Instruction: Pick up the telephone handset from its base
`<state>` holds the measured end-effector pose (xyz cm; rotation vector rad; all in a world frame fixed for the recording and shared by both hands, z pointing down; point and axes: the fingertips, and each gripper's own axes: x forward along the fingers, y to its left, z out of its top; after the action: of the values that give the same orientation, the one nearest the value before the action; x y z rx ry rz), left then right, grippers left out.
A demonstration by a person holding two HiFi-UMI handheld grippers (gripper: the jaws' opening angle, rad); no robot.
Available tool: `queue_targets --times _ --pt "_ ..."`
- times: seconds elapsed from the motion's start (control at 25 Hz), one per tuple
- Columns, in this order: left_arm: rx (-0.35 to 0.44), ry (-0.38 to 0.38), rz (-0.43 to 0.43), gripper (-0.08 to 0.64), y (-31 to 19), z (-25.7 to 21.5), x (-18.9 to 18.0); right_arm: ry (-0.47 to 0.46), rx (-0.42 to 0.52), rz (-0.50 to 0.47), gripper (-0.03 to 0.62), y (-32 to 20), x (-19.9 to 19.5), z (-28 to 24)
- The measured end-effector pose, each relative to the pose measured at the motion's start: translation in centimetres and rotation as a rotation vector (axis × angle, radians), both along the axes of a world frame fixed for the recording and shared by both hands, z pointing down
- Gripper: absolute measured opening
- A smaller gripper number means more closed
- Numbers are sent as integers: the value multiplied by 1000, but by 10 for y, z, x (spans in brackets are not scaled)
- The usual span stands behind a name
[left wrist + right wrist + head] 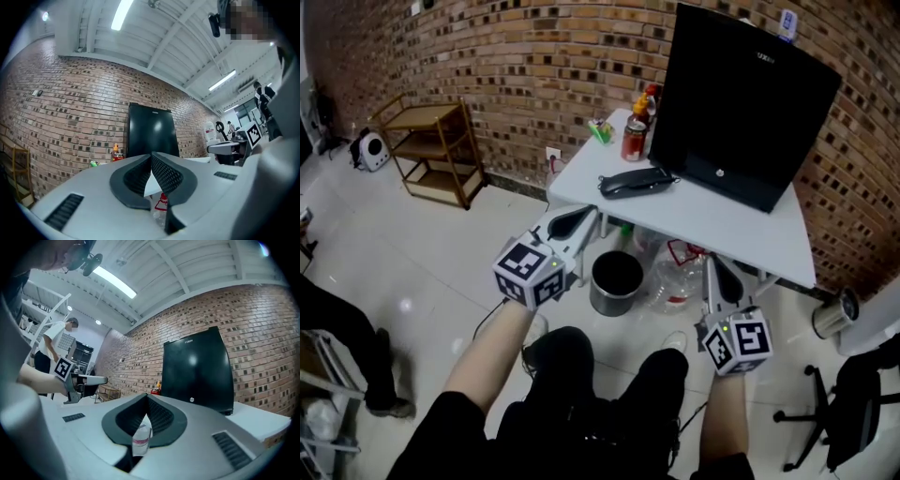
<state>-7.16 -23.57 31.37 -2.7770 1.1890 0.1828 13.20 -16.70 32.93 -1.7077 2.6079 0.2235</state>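
Observation:
The black telephone (636, 181), handset lying on its base, sits near the front left corner of the white table (741, 234). Both grippers are held level in front of that table, short of its edge and well apart from the phone. My left gripper (581, 217) has its jaws shut with nothing between them, tips together in its own view (151, 155). My right gripper (711, 264) is lower and to the right; its jaws also meet, empty (146, 395). Neither gripper view shows the phone, which the jaws hide.
A big black monitor (741, 103) stands behind the phone, with a red can (634, 139) and bottles at the table's back left corner. Under the table are a black bin (616, 281) and a plastic bottle (675, 279). A wooden shelf (431, 150) stands left, an office chair (848, 403) right.

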Motion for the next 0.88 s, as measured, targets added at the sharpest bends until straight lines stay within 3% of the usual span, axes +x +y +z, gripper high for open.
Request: queue_targets --times 0.64,0.76,0.88 --pt "-18 -50 79 2 -102 -4 23 -19 1 7 9 -100 20 -3" --pt "-72 -107 117 2 -125 2 37 -11 14 9 9 -111 20 -6" --pt "-87 -264 158 18 -147 7 57 -10 11 4 9 -120 16 -3"
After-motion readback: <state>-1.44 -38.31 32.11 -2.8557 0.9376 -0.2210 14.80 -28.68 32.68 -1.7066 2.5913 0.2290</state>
